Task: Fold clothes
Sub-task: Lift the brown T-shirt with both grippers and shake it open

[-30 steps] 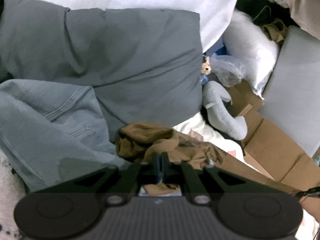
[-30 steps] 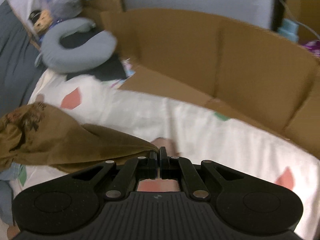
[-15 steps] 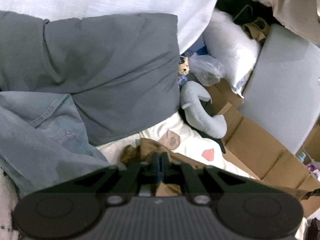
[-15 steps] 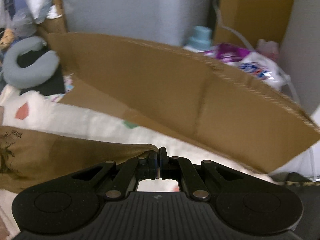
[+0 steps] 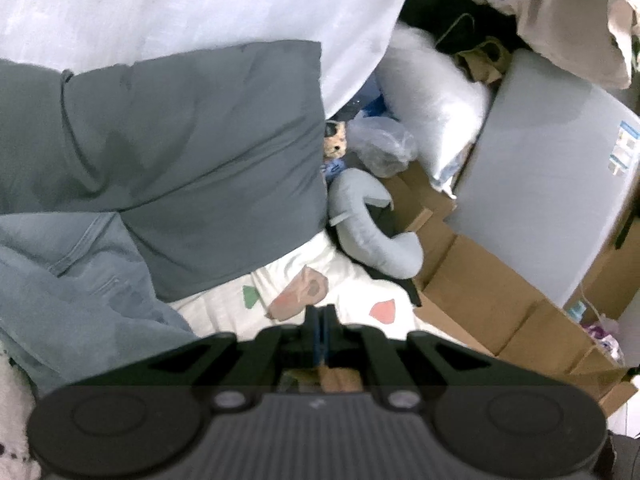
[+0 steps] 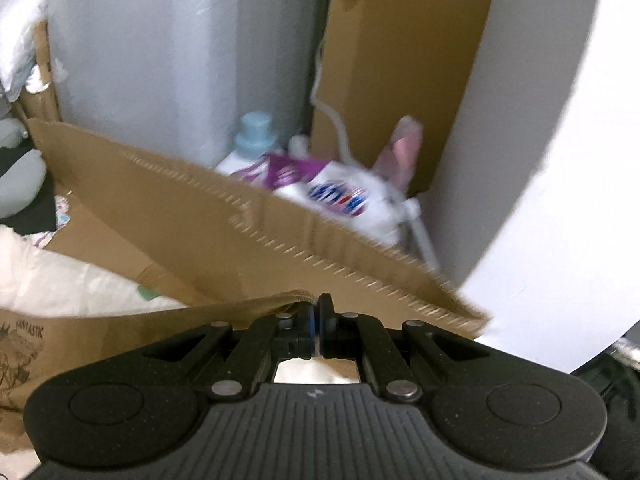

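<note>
Grey pillow [image 5: 192, 152] filling the left wrist view, jeans [image 5: 80, 280] slumped below it, printed sheet [image 5: 352, 300] lower centre with a neck pillow [image 5: 372, 232] just beside cardboard [image 5: 480, 292]. In the right wrist view, brown shirt [image 6: 120, 332] (print reading FANTASTIC at its left edge) stretched over the sheet in front of the cardboard flap. Right gripper [image 6: 316, 312] clenched on the shirt's edge; left gripper [image 5: 318, 320] pinched tight too, brown cloth showing behind its fingers.
</note>
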